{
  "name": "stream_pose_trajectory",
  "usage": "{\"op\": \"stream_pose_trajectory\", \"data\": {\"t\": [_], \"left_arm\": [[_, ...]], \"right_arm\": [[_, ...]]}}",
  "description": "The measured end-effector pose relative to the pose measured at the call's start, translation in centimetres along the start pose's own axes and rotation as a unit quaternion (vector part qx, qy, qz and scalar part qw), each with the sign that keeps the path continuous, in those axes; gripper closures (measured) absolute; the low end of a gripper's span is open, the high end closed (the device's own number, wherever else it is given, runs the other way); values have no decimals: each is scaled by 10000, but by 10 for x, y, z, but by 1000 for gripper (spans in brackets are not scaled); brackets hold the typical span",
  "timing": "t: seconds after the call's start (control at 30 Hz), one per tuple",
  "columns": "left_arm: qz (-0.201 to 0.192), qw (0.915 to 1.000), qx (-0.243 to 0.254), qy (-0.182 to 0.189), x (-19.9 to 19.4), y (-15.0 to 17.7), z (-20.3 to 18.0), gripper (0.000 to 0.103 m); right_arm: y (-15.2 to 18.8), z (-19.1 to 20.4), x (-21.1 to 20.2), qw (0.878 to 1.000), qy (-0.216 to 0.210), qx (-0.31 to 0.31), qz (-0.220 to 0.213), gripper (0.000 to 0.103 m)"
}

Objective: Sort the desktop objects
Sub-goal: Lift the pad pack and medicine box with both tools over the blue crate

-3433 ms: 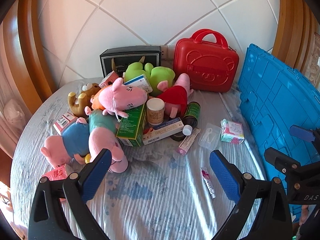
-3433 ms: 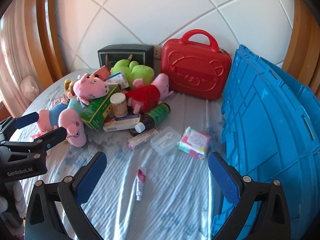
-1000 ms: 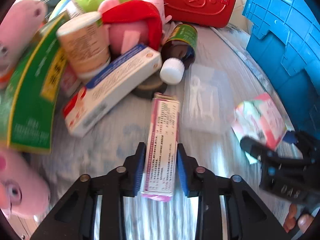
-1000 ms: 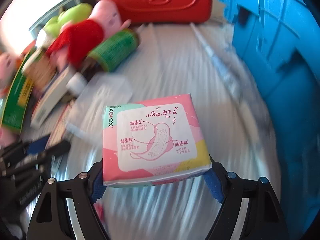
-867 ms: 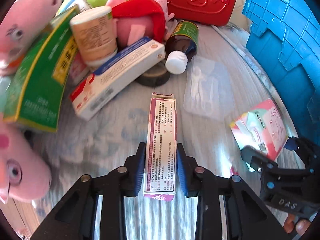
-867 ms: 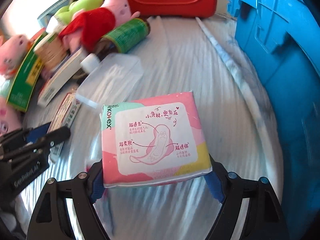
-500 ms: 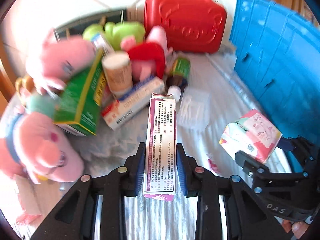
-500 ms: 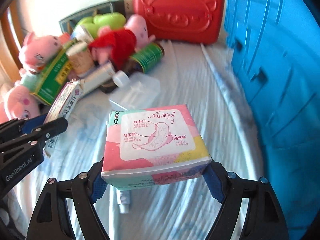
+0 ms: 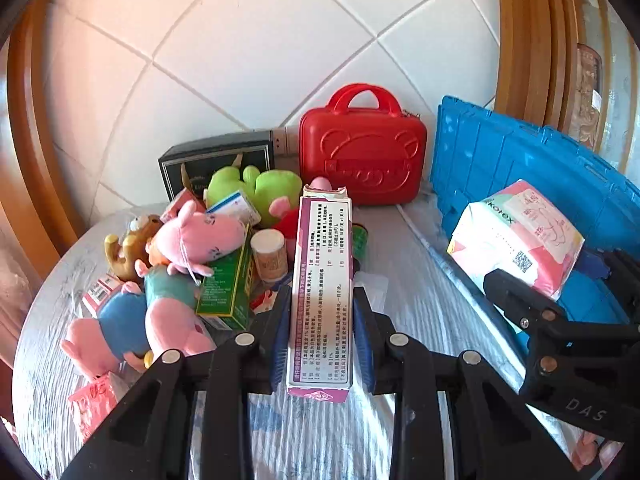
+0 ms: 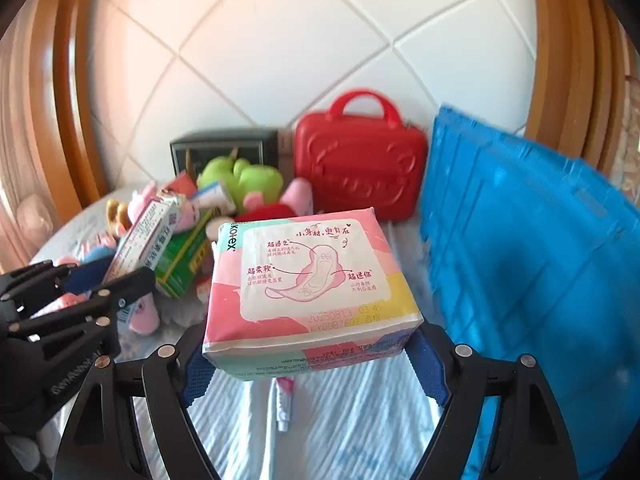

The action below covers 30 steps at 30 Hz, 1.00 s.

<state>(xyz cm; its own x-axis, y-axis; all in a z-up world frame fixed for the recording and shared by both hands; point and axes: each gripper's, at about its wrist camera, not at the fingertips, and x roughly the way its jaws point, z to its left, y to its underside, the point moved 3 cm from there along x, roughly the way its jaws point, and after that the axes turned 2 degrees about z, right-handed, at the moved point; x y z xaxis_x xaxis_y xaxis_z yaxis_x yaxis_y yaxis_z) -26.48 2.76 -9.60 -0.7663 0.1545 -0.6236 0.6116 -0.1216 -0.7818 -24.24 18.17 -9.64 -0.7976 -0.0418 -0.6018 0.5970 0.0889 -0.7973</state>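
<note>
Sorting has only just begun. The left gripper (image 9: 322, 334) has its fingers clenched on a long purple-and-white cardboard box (image 9: 322, 292). The right gripper (image 10: 312, 360) grasps a soft pink pad packet (image 10: 310, 280). Both are lifted off the surface (image 9: 416, 312), near the blue plastic crate (image 9: 520, 168) at its right edge. Many toys and boxes are left piled by the back edge.

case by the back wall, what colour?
Red case, embossed bear face on its front; clearest in the left wrist view.

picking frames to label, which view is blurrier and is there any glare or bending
Left wrist view: mostly sharp, print on the narrow box readable; sun glare washes the tablecloth; fisheye bends the wooden frame. Right wrist view: softer, the blue crate and red case smeared; the pink pack stays sharp.
</note>
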Motion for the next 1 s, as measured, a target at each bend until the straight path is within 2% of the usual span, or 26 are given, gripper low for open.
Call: {"op": "stream_pose_trajectory", "data": {"t": [0.23, 0.4, 0.5, 0.77, 1.0], "left_arm": [[-616, 9975, 217, 256, -50, -34, -36, 75], [-978, 9917, 479, 679, -75, -57, -92, 75], [-1085, 9873, 638, 964, -87, -66, -133, 75], [-1086, 9765, 1042, 1542, -113, -72, -246, 75], [-748, 9733, 1313, 1730, -122, -57, -322, 75]], "right_arm": [[-26, -19, -89, 9951, 402, 101, -894, 21], [-36, -53, -142, 9877, 796, 259, -1320, 21], [-35, -90, -173, 9810, 1151, 425, -1505, 21], [-14, -195, -217, 9685, 1831, 787, -1496, 21], [12, -269, -223, 9682, 2002, 790, -1279, 21]]}}
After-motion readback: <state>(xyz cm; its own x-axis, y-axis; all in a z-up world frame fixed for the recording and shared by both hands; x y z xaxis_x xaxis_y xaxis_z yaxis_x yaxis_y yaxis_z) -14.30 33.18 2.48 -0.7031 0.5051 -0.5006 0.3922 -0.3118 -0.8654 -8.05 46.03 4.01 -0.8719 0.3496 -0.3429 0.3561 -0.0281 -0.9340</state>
